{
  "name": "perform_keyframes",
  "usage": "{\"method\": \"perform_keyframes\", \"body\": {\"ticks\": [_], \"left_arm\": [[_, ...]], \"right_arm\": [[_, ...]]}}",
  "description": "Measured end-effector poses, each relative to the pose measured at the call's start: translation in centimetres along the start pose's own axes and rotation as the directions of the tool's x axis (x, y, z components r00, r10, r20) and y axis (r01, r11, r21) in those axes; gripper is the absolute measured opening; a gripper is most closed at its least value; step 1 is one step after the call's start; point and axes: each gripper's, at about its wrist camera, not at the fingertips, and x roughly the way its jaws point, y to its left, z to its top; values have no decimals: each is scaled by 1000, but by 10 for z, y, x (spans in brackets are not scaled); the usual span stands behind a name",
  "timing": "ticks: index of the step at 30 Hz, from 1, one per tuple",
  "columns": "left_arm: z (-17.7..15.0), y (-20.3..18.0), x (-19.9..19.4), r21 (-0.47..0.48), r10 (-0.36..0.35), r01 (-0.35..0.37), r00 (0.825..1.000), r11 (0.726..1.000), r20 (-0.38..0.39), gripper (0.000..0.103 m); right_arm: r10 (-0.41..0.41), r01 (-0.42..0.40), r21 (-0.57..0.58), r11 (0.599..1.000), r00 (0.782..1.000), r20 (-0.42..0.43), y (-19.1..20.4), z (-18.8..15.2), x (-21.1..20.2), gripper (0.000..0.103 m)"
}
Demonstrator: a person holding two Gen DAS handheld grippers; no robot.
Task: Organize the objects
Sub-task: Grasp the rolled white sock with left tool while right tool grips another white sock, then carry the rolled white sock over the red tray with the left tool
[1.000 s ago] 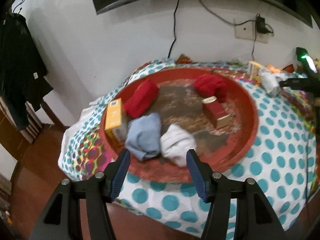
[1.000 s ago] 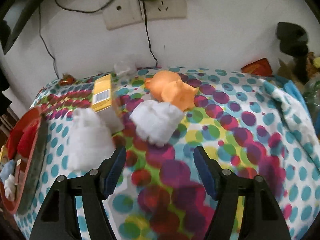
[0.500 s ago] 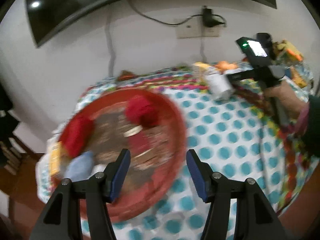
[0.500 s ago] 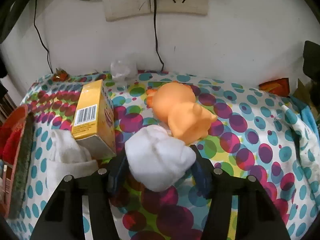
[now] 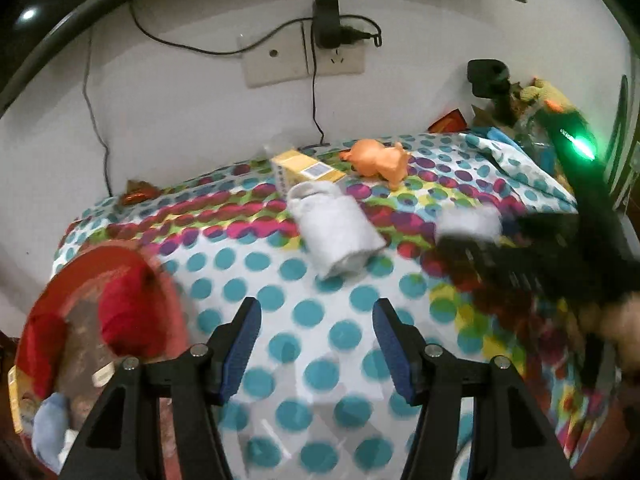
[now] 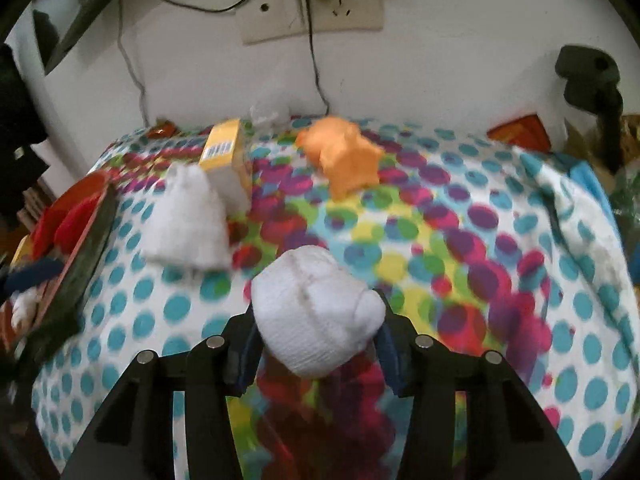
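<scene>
White ribbed sock ball (soft, rounded) squeezed by closing right hand-held gripper.

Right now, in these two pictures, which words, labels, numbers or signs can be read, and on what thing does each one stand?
No text can be read in either picture.
yellow box: a barcode label shows, but its digits are too blurred to read.
yellow box, left wrist view: a label on top, too small and blurred to read.
red packet by the wall: any print is too blurred to read.

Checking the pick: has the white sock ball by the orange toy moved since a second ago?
Yes. The white sock ball has left the orange toy and now sits between the closing jaws of the right gripper.
</scene>
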Motion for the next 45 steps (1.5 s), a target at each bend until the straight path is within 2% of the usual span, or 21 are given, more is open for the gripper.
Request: {"method": "perform_keyframes", "body": {"ticks": [5,9,14,19,22,24,26,30,36,45], "left_arm": [[18,-9,29,-67,-63,61,998,996,-24,60],[30,-15,48,-72,-28,27,999,997,-20,60],[37,-7,70,-160,-55,49,998,986,-32,60],[38,-4,91,-196,-10,-3,998,981,-65,60],[33,3,94,-241,-39,24,998,970,-56,60],[30,2,91,-235,-41,30,998,972,-42,59],[29,0,90,-215,-40,28,998,976,-50,47],[26,-1,83,-190,-43,36,998,981,-37,35],[15,-8,70,-145,-33,26,998,989,-47,34],[-15,-19,41,-86,24,-27,999,996,-37,34]], "right_arm": [[16,-16,47,999,1000,9,-10,-4,-4,46],[-1,0,33,999,1000,6,-7,-4,-3,46],[-17,17,16,1000,1000,1,-5,-5,-3,47],[-23,23,7,1000,1000,-2,-5,-5,-2,49],[-23,23,8,1000,1000,-2,-5,-5,-3,49],[-25,25,7,1000,1000,-2,-5,-5,-3,49],[-30,30,2,1000,1000,-3,-4,-5,-3,49],[-38,38,-4,999,999,-4,-3,-5,-3,49],[-66,65,-31,997,998,-11,-1,-5,-1,50],[-95,94,-55,994,995,-17,0,-4,0,50]]}}
